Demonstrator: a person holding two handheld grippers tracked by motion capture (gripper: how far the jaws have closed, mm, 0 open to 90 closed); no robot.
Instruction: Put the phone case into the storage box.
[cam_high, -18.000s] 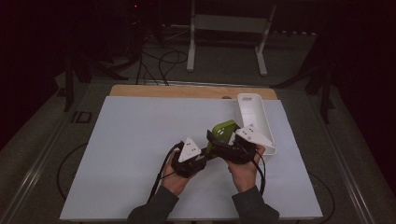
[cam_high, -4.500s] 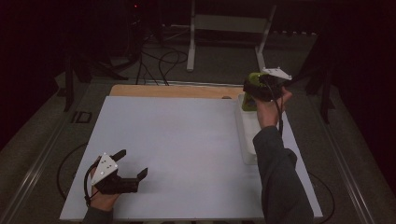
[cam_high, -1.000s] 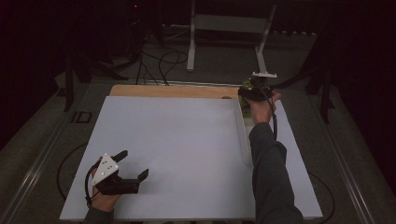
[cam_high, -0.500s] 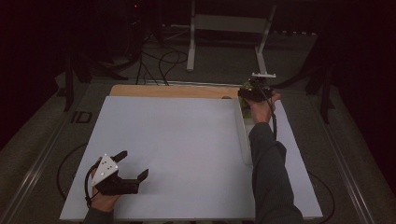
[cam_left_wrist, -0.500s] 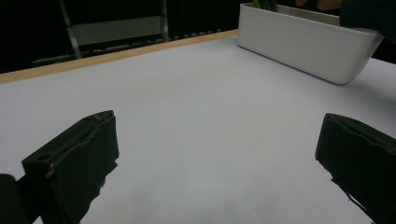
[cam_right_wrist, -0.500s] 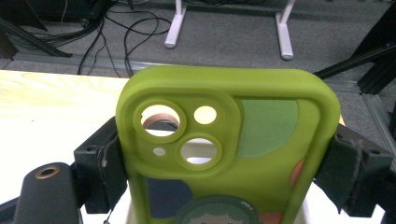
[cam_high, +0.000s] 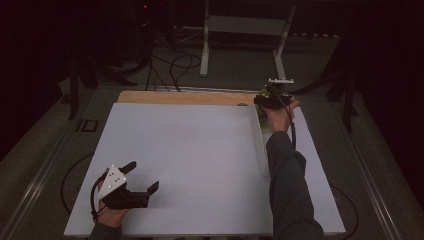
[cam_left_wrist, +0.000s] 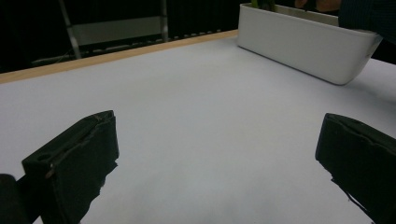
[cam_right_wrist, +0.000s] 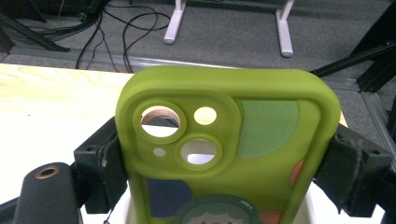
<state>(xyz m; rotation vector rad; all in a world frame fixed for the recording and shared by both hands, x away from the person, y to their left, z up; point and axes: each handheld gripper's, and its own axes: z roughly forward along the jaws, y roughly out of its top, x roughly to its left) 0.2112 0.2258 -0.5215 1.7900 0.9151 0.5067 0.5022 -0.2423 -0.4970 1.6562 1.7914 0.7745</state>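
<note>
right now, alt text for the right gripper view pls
A green phone case, camera cutouts at upper left, stands clamped by its sides between the right gripper's black jaws above a white tray. Beyond lie the table's wooden edge and cables on grey floor.

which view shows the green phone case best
The right gripper view: the green phone case sits close up, clamped between the right gripper's jaws, camera cutouts plain. In the high view it is a small green patch at the far end of the white tray. The left gripper view catches just a green sliver above the tray.

phone case (cam_right_wrist: 243, 154) — lime green, navy, orange and pale-green patches | tray (cam_left_wrist: 303, 42) — white | table (cam_high: 190, 150) — white, wood edge
</note>
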